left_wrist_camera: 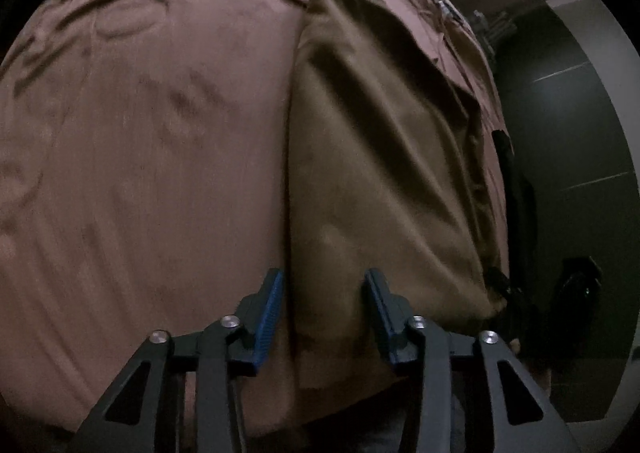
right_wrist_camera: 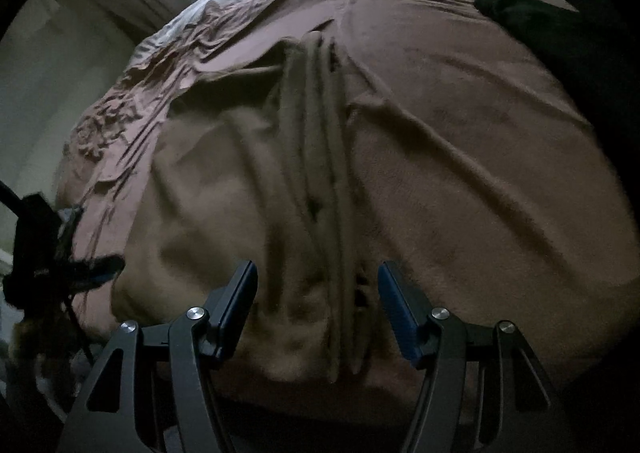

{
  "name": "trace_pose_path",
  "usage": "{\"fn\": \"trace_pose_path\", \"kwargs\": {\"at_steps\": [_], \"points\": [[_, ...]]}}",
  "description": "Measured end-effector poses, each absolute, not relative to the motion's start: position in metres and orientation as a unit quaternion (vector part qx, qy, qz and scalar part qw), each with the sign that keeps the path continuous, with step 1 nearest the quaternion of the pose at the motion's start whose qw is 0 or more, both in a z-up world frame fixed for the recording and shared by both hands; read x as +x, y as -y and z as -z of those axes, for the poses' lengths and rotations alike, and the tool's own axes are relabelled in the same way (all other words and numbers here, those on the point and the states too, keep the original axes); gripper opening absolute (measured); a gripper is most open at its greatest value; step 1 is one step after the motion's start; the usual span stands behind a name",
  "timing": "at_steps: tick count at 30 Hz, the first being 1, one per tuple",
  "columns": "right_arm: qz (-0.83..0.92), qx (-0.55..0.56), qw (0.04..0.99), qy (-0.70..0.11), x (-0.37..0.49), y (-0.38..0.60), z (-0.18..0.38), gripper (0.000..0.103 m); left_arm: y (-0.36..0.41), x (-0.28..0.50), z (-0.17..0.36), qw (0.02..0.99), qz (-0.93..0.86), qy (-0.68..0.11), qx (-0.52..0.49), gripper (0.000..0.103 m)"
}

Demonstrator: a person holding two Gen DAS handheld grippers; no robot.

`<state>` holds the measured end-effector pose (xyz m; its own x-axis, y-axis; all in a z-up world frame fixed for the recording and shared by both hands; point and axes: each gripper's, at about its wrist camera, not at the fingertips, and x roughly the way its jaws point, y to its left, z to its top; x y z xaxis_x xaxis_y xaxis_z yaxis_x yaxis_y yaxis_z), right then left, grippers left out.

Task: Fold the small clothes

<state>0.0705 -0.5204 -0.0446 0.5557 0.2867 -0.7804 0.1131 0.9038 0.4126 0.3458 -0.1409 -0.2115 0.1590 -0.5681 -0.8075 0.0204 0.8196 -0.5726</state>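
surface: you work over one bed covered in a wrinkled reddish-brown sheet, in a dim room with a pale wall at the edge.
garments: you have one olive-brown garment lying on the sheet, bunched into long ridges down its middle in the right wrist view; one dark item sits far off on the sheet, too dim to identify.
grippers: you hold two.
left gripper: your jaws stand partly apart, astride the garment's left edge near its lower corner; the blue pads do not press the cloth.
right gripper: your jaws gape wider, straddling the ridged folds at the garment's near edge; nothing is clamped.
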Motion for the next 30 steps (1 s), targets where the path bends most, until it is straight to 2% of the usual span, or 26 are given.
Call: {"fn": "trace_pose_path", "kwargs": {"at_steps": [2, 3, 8, 10, 13, 21, 30], "points": [[-0.052, 0.217, 0.853, -0.471, 0.073, 0.522, 0.049, 0.041, 0.140, 0.341, 0.215, 0.724, 0.205, -0.617, -0.232, 0.035], [-0.063, 0.230, 0.849, -0.472, 0.074, 0.522, 0.052, 0.038, 0.139, 0.340, 0.216, 0.724, 0.204, -0.617, -0.234, 0.034], [-0.070, 0.226, 0.849, -0.472, 0.072, 0.518, 0.055, 0.027, 0.143, 0.333, 0.221, 0.711, 0.212, -0.625, -0.243, 0.033], [-0.071, 0.230, 0.848, -0.472, 0.073, 0.518, 0.056, 0.024, 0.142, 0.329, 0.220, 0.715, 0.213, -0.622, -0.236, 0.021], [-0.079, 0.233, 0.847, -0.472, 0.073, 0.516, 0.056, 0.018, 0.141, 0.327, 0.213, 0.717, 0.217, -0.620, -0.234, 0.015], [-0.114, 0.277, 0.828, -0.473, 0.063, 0.517, 0.052, 0.016, 0.134, 0.334, 0.184, 0.729, 0.235, -0.607, -0.212, 0.013], [-0.152, 0.271, 0.813, -0.491, 0.055, 0.507, 0.062, 0.016, 0.128, 0.335, 0.189, 0.716, 0.247, -0.625, -0.190, 0.016]]}}
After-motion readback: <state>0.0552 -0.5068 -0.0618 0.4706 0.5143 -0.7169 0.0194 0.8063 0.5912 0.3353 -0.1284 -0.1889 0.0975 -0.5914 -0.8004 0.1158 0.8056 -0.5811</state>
